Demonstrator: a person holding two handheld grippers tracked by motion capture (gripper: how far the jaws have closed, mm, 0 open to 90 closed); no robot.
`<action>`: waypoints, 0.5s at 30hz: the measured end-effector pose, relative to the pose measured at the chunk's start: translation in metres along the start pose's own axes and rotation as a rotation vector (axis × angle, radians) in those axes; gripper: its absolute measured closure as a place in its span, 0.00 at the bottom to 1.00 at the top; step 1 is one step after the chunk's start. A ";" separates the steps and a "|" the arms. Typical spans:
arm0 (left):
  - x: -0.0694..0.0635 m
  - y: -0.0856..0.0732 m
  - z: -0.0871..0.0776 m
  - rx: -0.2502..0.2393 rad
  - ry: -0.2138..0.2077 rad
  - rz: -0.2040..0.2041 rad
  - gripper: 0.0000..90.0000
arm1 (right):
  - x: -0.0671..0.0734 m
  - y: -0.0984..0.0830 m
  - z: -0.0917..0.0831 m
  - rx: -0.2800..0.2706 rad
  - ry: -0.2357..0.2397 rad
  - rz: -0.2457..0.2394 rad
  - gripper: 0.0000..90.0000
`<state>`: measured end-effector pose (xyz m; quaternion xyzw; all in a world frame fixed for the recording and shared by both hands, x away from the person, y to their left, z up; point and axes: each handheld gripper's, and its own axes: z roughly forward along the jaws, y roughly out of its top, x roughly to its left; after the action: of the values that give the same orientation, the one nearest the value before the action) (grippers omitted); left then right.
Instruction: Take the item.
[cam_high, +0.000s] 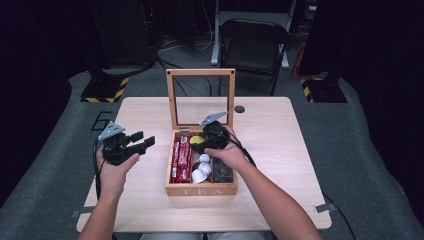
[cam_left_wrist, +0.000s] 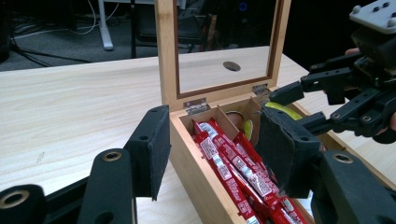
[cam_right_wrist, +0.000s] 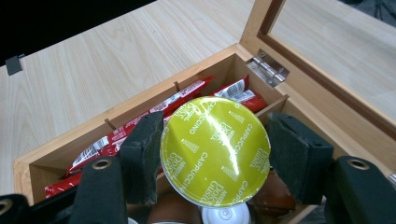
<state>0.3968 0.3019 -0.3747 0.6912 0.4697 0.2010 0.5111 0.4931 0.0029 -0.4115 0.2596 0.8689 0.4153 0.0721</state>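
Right tool (cam_right_wrist: 212, 154) over the middle compartment of the wooden tea box (cam_high: 201, 190), its jaws at opposite edges of a yellow-lidded cappuccino capsule (cam_right_wrist: 215, 151) (whether they press it is unclear). The capsule is likely light and rigid-walled with a puncturable foil lid: hold by the rim. Left tool (cam_high: 135, 142) hangs agape and empty above the tabletop (cam_high: 145, 210).

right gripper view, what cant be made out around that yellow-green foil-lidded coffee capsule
- Yellow-green foil-lidded coffee capsule: its body is hidden under its own lid in the right gripper view, and whether both jaws of the right gripper touch it is unclear.
- Brown capsules: mostly hidden by the lid and jaw.
- Dark packets in the wooden tea box: too small in the high view, partly under the hand.
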 end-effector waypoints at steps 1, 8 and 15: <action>0.000 0.000 0.000 -0.001 0.000 0.001 0.49 | 0.000 0.000 -0.002 -0.004 -0.007 0.003 0.42; 0.001 0.000 0.000 0.004 0.003 0.004 0.49 | -0.006 0.000 -0.016 -0.015 -0.044 -0.009 0.42; 0.002 -0.001 0.000 0.004 0.006 0.001 0.49 | -0.017 -0.007 -0.036 -0.038 -0.100 0.005 0.42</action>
<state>0.3974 0.3038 -0.3755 0.6918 0.4714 0.2025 0.5081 0.4931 -0.0340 -0.3950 0.2809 0.8554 0.4186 0.1192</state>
